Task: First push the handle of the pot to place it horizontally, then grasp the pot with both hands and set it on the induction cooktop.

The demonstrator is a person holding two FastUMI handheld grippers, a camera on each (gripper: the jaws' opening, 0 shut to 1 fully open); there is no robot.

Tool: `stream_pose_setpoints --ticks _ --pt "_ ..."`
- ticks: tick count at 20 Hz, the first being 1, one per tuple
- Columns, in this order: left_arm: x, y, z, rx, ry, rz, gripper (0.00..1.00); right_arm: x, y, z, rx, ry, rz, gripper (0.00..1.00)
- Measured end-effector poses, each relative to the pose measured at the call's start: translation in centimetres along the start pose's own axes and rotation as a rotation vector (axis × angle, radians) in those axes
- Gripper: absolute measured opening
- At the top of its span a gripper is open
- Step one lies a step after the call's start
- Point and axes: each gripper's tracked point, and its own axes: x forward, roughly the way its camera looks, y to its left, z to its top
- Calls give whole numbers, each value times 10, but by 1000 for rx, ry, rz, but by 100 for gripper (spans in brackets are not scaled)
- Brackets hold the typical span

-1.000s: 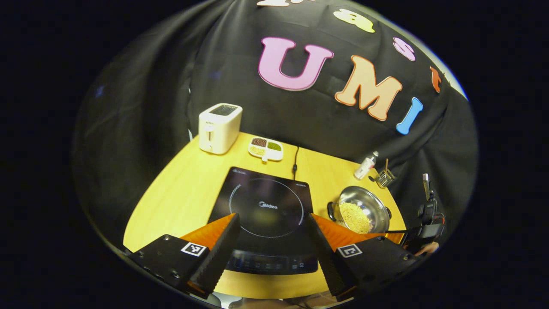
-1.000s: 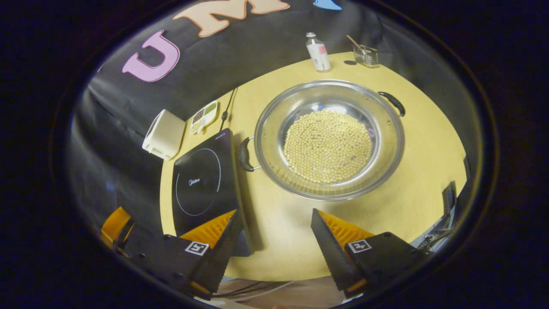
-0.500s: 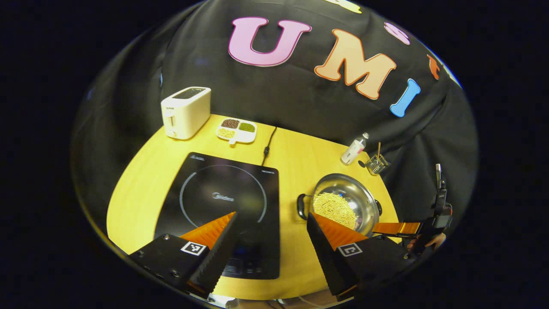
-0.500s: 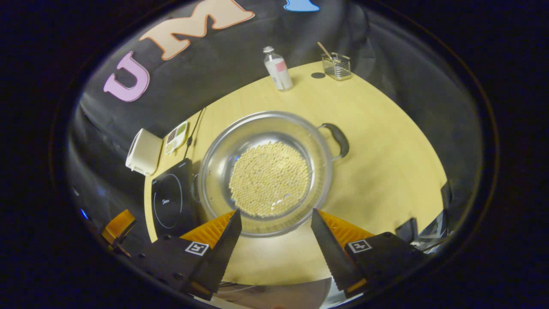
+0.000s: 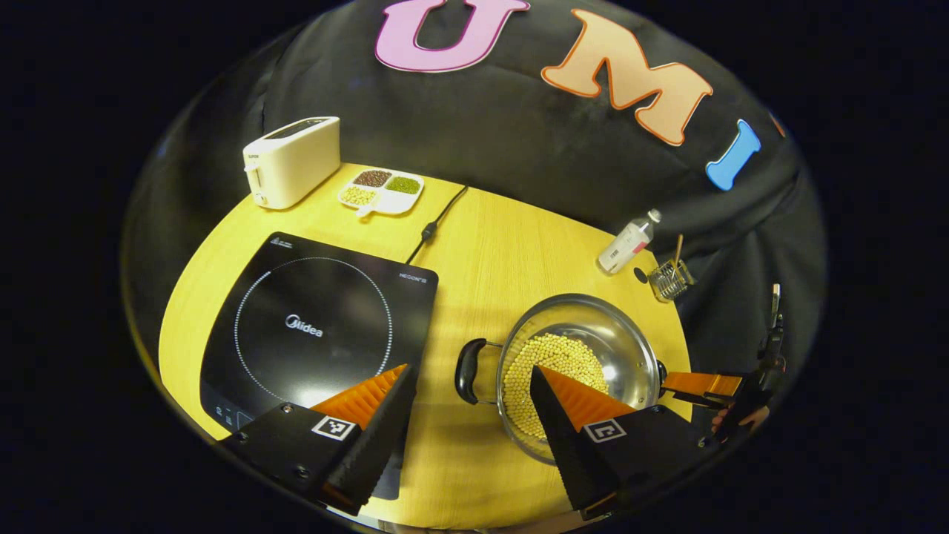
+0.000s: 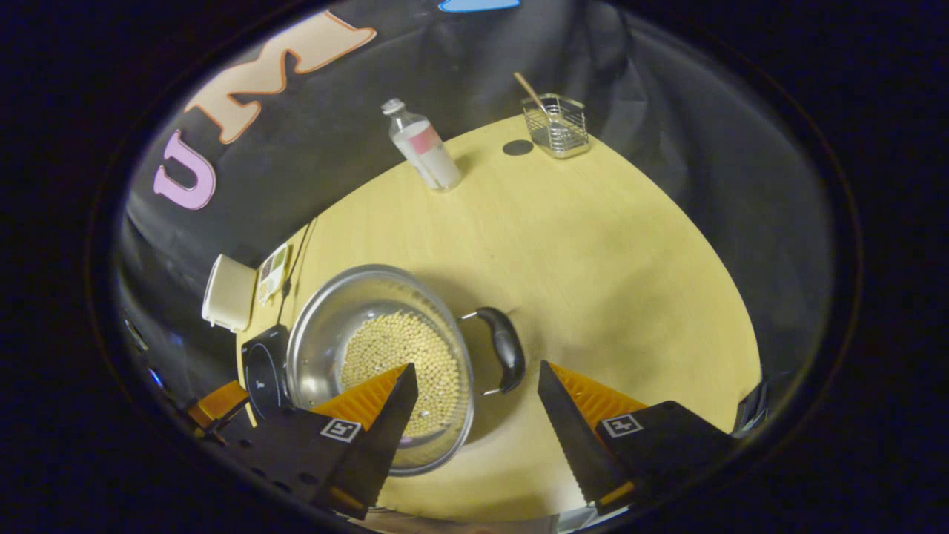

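A steel pot [image 5: 593, 319] holding pale beans stands on the yellow table [image 5: 504, 245], right of the black induction cooktop [image 5: 311, 326]. Its two black handles point left and right. My left gripper [image 5: 471, 368] is open, and the pot's left handle [image 5: 468, 371] shows between its fingertips, farther off. In the right gripper view the pot [image 6: 348, 311] sits at lower left. My right gripper [image 6: 476, 366] is open, with the right handle [image 6: 506, 348] just ahead between its fingers. The right gripper [image 5: 700, 386], held by a hand, also appears beside the pot's right edge.
A white toaster [image 5: 291, 162] and a divided dish of grains [image 5: 381, 190] stand at the back left, with the cooktop's cable [image 5: 437, 222] beside them. A small bottle [image 6: 424, 148] and a wire basket [image 6: 556, 124] stand behind the pot. The cooktop [image 6: 259, 371] lies left of the pot.
Both grippers have shifted to the right and stayed open. The left one went from over the cooktop to the pot's left handle, the right one from the pot's middle to its right handle.
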Motion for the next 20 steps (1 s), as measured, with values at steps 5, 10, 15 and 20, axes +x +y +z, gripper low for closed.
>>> stream_pose_setpoints --ticks 5,10,15,20 --pt "37 -6 -11 52 86 26 96 23 -12 -9 -6 83 51 95" --pt "68 -2 -26 79 191 50 96 46 1 -17 9 177 153 95" --pt "83 3 -40 75 276 53 94 66 16 -9 37 246 244 89" --pt "95 1 -54 63 344 32 86 75 22 -15 60 293 298 83"
